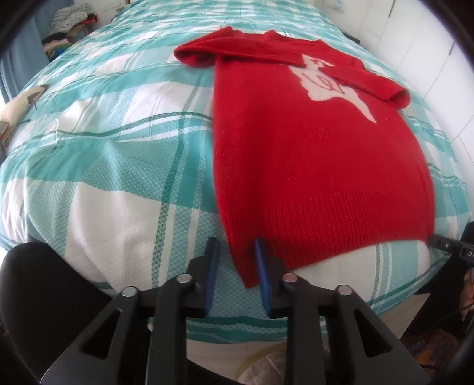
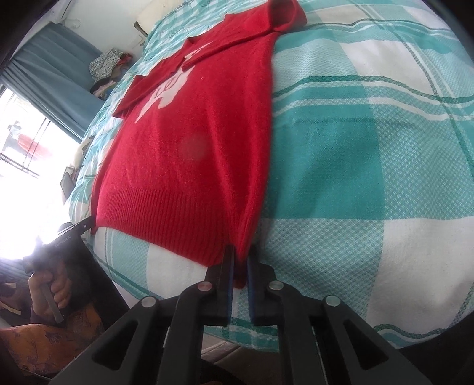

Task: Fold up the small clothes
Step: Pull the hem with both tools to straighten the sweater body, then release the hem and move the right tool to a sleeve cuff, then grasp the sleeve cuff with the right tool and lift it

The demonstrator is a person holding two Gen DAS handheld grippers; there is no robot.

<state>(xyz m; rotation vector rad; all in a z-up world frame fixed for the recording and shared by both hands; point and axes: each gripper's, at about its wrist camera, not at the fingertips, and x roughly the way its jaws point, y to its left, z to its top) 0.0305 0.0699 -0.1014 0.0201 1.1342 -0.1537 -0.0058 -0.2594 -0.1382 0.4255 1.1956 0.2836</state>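
A small red knit sweater [image 1: 311, 154] with a white figure on its chest lies flat on the bed, both sleeves folded across the chest. It also shows in the right wrist view [image 2: 192, 154]. My left gripper [image 1: 235, 244] is open, its blue pads on either side of the sweater's near left hem corner. My right gripper [image 2: 240, 251] is shut on the near right hem corner, which sticks out between its pads. The right gripper's tip shows at the edge of the left wrist view [image 1: 444, 244].
The bed has a teal and white checked cover [image 1: 118, 165]. A pile of clothes [image 1: 71, 20] lies at the far left. A window and blue curtain [image 2: 53, 71] are on the left in the right wrist view. White wall panels [image 1: 429, 59] run along the bed's right side.
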